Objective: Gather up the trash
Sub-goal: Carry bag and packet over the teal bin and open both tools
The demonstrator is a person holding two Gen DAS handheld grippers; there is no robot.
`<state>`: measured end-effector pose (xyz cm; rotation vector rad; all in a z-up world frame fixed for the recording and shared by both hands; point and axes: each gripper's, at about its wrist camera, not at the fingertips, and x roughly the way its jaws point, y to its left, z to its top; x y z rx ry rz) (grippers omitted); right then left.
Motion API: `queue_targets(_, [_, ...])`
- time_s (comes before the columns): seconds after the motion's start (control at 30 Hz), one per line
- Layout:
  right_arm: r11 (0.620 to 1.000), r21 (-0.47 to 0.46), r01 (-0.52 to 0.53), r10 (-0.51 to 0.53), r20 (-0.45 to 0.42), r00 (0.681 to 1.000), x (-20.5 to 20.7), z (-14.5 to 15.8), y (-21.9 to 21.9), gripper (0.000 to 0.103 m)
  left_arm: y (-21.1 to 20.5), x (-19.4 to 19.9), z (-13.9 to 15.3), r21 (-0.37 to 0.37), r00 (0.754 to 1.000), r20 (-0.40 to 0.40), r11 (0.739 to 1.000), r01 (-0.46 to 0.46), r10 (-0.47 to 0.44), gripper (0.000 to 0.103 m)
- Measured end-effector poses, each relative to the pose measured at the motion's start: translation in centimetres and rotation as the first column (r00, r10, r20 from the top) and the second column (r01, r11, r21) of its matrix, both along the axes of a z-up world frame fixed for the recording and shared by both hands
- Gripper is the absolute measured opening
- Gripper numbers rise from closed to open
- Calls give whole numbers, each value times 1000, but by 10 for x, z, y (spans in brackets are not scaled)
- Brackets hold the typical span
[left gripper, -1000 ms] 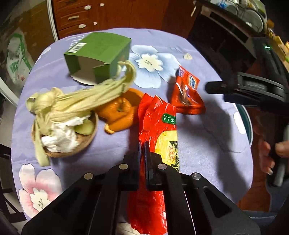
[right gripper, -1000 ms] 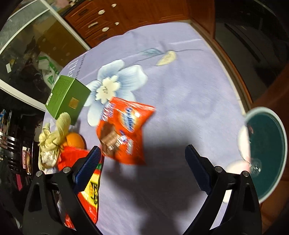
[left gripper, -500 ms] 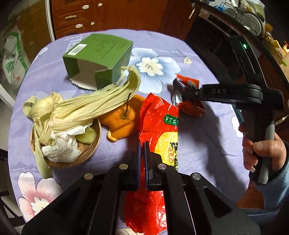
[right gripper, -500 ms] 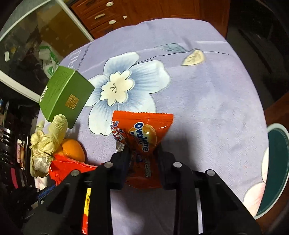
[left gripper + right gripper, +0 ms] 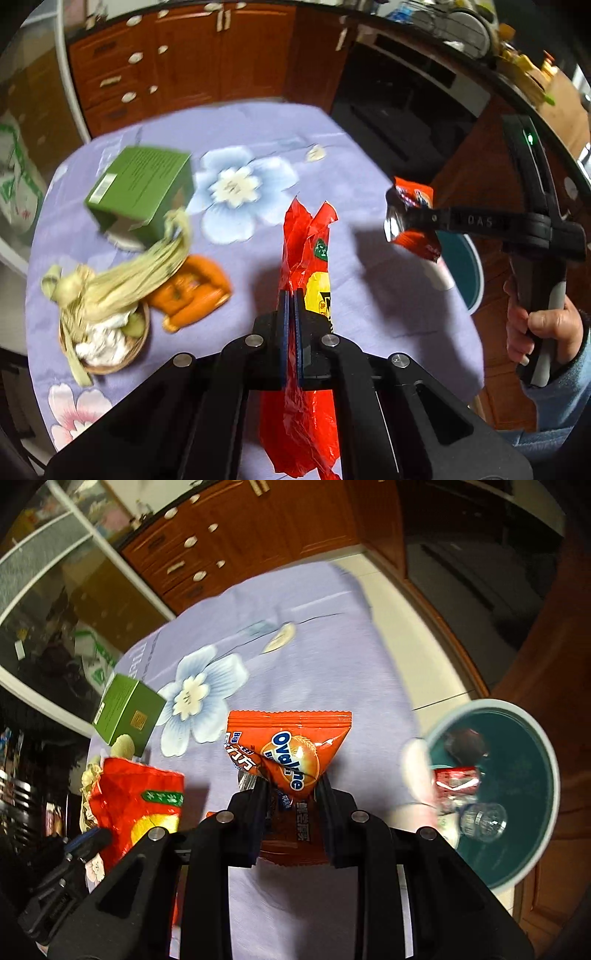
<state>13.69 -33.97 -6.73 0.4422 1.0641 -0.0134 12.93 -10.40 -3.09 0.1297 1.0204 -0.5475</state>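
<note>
Above the tabletop [image 5: 369,266], you are holding two wrappers aloft: your left hand-held gripper [image 5: 293,295] is pinching the red bag [image 5: 306,251] mid-length, your right hand-held gripper [image 5: 291,794] is clamping the orange sachet [image 5: 288,746] by its lower half. Both are looking light, crinkly and slippery, so a grip across a creased fold is probably holding best. The lilac floral cloth is lying soft under a box [image 5: 140,188] and basket [image 5: 107,343]; a teal bin [image 5: 517,775] is sitting beside the edge, wooden cabinets behind.
</note>
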Motion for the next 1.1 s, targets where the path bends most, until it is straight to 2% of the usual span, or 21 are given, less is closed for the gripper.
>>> queue_targets(0.23, [993, 23, 119, -120, 55, 991, -44, 16, -63, 24, -66, -5, 27, 2, 993, 49, 994, 108, -108, 3])
queue_targets(0.5, [963, 42, 267, -270, 83, 959, -98, 23, -142, 24, -164, -16, 42, -4, 965, 75, 967, 254, -253, 3])
queue_targets(0.8, [929, 42, 368, -370, 46, 928, -140, 9, -204, 24, -260, -19, 15, 5, 937, 5, 937, 350, -350, 3])
queue_targets(1.1, [916, 46, 399, -399, -2, 917, -145, -10, -229, 25, -306, -7, -21, 26, 924, -75, 926, 378, -375, 4])
